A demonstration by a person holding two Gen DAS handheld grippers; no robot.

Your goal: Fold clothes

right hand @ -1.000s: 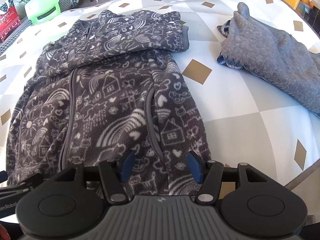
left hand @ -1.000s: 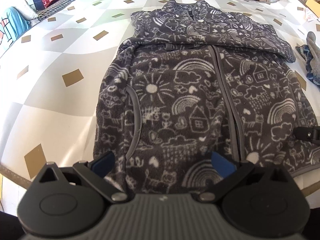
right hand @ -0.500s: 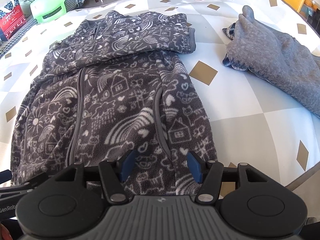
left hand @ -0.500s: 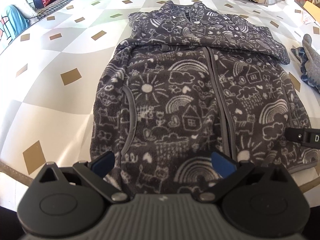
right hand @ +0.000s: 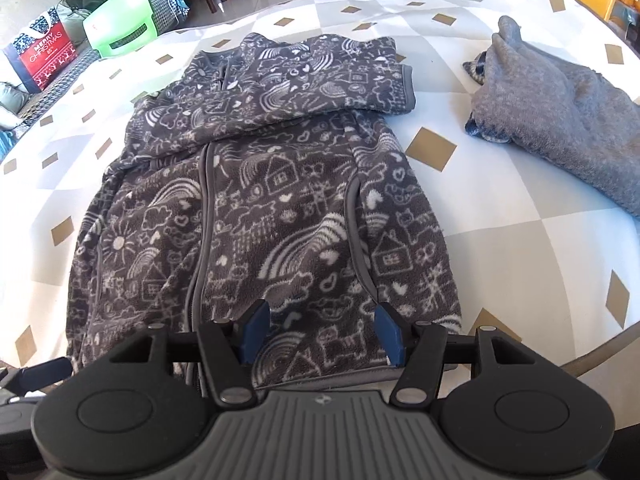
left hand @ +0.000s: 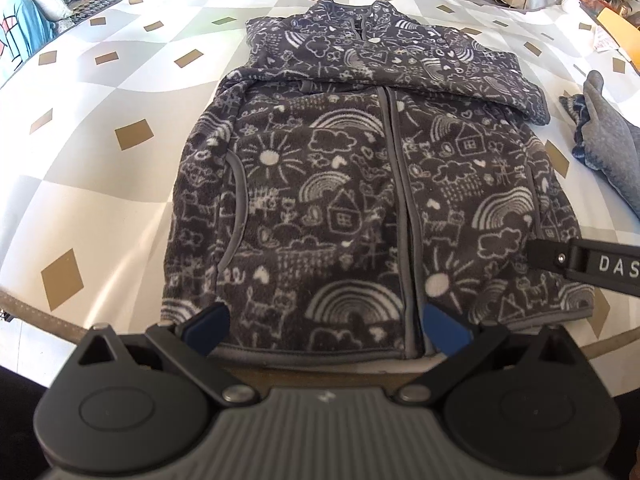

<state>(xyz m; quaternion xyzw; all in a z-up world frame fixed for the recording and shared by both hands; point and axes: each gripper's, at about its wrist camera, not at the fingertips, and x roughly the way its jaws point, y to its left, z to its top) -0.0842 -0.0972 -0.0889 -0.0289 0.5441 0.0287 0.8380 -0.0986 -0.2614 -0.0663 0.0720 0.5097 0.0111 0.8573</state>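
Note:
A dark grey fleece jacket (left hand: 360, 184) printed with white doodles lies flat, zipped, on the patterned cloth, its sleeves folded across the chest. The same jacket (right hand: 256, 208) fills the right wrist view. My left gripper (left hand: 326, 326) hangs open above the jacket's hem, left of the zip, with nothing between its blue pads. My right gripper (right hand: 320, 330) is open above the hem's right part, also with nothing in it. One of its fingers (left hand: 584, 262) shows at the right edge of the left wrist view.
A grey garment (right hand: 560, 120) lies crumpled on the cloth to the right of the jacket. The table's front edge (left hand: 40, 316) runs just below the hem. A green stool (right hand: 120, 28) and a red gift bag (right hand: 44, 52) stand on the floor beyond.
Both grippers have drawn back and up from the jacket, so the hem and the table's edge now show under them. The jaws have not changed.

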